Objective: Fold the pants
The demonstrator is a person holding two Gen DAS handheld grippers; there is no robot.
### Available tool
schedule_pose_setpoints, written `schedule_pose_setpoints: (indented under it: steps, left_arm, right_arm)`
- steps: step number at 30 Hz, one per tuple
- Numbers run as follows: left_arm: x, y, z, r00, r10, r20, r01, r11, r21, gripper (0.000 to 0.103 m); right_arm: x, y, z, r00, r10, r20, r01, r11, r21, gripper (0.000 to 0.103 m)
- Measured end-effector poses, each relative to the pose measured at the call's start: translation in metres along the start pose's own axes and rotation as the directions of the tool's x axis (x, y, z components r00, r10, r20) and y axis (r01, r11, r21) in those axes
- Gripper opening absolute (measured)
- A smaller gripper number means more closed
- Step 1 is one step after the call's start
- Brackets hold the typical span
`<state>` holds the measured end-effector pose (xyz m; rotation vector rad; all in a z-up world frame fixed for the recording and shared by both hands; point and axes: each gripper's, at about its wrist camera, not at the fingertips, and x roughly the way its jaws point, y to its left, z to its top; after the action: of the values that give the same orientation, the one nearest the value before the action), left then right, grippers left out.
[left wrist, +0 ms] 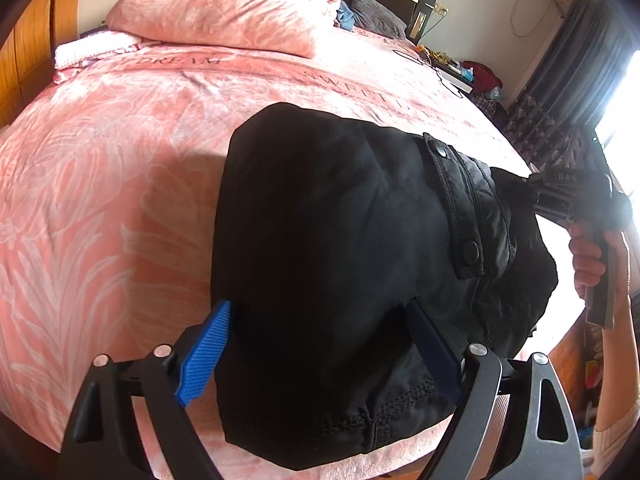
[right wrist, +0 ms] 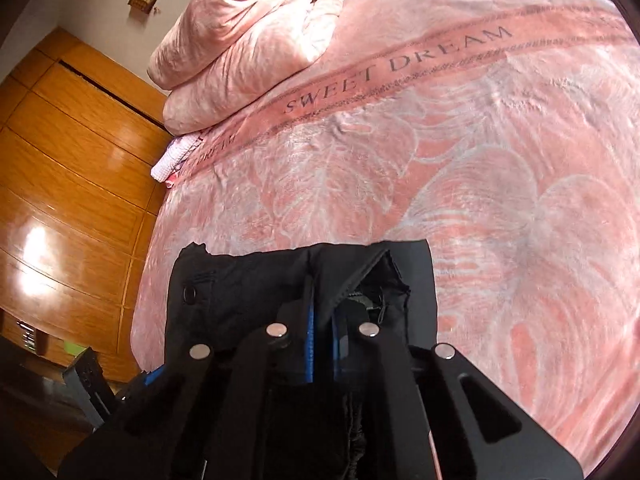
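Black pants lie folded on the pink bed, with a snap-flap pocket on the right side. My left gripper is open, its blue fingers straddling the near hemmed end of the pants. My right gripper is shut on the far right edge of the pants, held by a hand. In the right wrist view the right gripper pinches the black fabric between its closed blue pads, lifted a little over the bed.
Pink folded duvets are stacked at the head of the bed, also in the right wrist view. A wooden wardrobe stands beside the bed. Curtains and a cluttered bedside lie to the right.
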<state>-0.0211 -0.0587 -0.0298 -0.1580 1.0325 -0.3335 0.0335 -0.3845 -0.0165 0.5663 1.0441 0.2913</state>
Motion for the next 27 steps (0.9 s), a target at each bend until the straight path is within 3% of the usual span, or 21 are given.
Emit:
schedule_pose_setpoints:
  steps: [3,6,9,12,15,19,27]
  left_arm:
    - [0.003,-0.002,0.001,1.0,0.0,0.004,0.0,1.0,-0.002,0.089]
    - [0.006,-0.007,0.002,1.0,0.006,0.009,-0.006,1.0,0.011,0.091]
    - [0.007,-0.01,0.002,1.0,0.02,0.011,-0.021,0.999,0.029,0.091]
    - [0.005,-0.009,0.002,1.0,0.02,0.003,-0.02,0.999,0.027,0.091]
    - [0.001,-0.007,0.002,1.0,0.014,-0.003,-0.014,1.0,0.017,0.091]
    - [-0.004,-0.009,0.001,1.0,0.023,-0.003,-0.023,1.0,0.018,0.091]
    - [-0.005,-0.013,-0.006,0.999,0.033,-0.023,-0.033,0.999,0.015,0.091]
  right_arm:
    - [-0.007,0.006,0.006,0.999,0.001,0.035,0.0,1.0,-0.001,0.005]
    - [0.014,-0.012,0.007,0.998,-0.054,-0.032,0.056,0.996,0.066,0.005]
    - [0.025,-0.025,0.002,0.997,-0.045,-0.059,0.051,0.994,0.097,0.007]
    - [0.009,-0.022,-0.005,0.999,-0.045,-0.028,0.048,0.995,0.082,0.023]
    - [-0.012,-0.015,-0.02,0.997,-0.078,-0.006,0.078,0.996,0.037,0.027]
    - [-0.041,-0.013,-0.056,0.996,-0.093,0.009,0.093,0.995,0.023,0.048]
    - [-0.044,-0.019,-0.103,0.998,-0.057,-0.022,0.059,0.996,0.065,0.049]
